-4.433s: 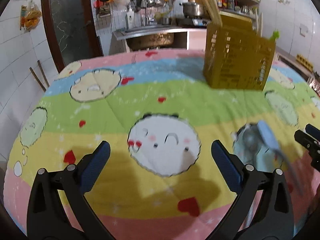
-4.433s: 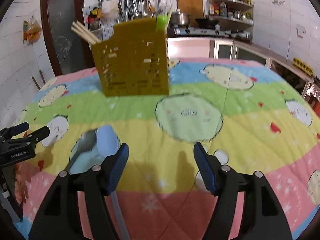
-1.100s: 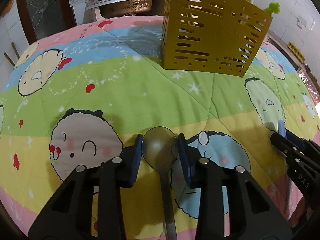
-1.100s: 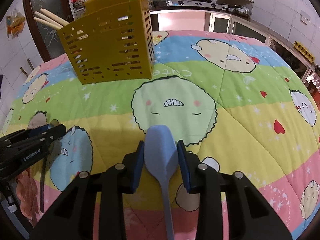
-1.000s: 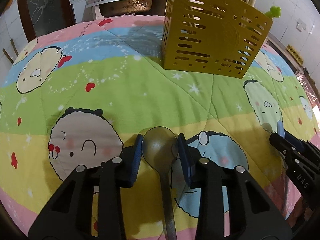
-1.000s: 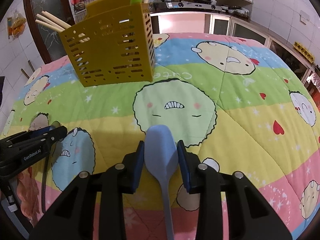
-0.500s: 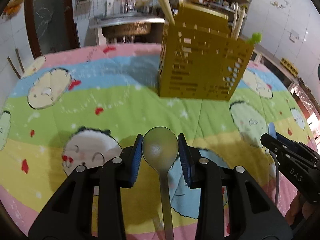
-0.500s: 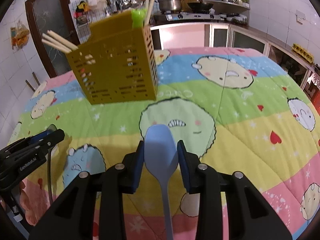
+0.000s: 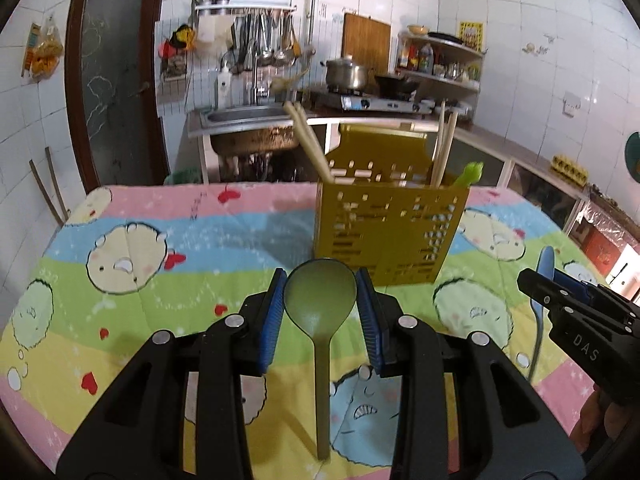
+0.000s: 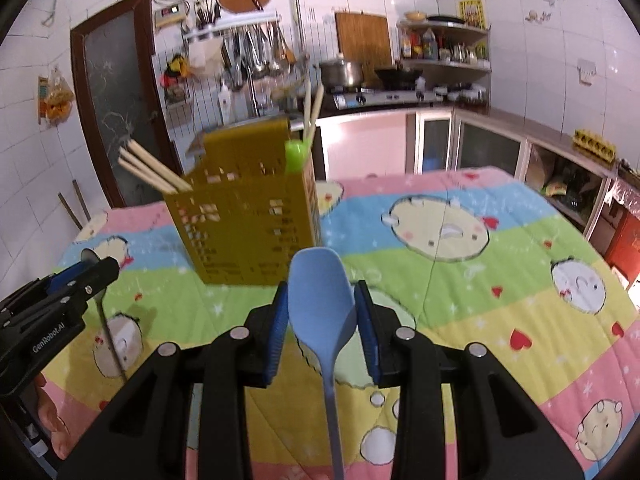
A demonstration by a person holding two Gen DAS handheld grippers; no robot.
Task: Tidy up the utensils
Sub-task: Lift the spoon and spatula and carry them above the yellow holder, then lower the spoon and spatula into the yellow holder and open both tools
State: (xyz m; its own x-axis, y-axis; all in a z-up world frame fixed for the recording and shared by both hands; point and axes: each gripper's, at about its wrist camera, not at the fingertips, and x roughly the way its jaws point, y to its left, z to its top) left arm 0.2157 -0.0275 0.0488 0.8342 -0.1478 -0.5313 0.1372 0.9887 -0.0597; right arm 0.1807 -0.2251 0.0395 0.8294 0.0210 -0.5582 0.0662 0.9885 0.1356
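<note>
My left gripper [image 9: 320,312] is shut on a metal spoon [image 9: 320,300], bowl forward, handle hanging down, lifted above the table. My right gripper [image 10: 321,312] is shut on a blue spatula spoon [image 10: 321,300], also lifted. A yellow slotted utensil holder [image 9: 388,236] stands ahead on the table, with chopsticks [image 9: 308,140] and a green-topped utensil [image 9: 472,170] in it. It also shows in the right wrist view [image 10: 244,232], ahead and to the left. The right gripper shows at the right edge of the left wrist view [image 9: 560,296], and the left gripper at the left of the right wrist view [image 10: 80,280].
The table carries a striped cartoon quilt [image 9: 160,264]. Behind it are a sink [image 9: 244,120], a stove with a pot [image 9: 348,74], shelves and a brown door [image 9: 112,92]. Cabinets [image 10: 480,148] run along the right wall.
Both grippers went from open over the table to shut on the spoon and the spatula. In the last second both have risen and tilted up, with the holder now straight ahead.
</note>
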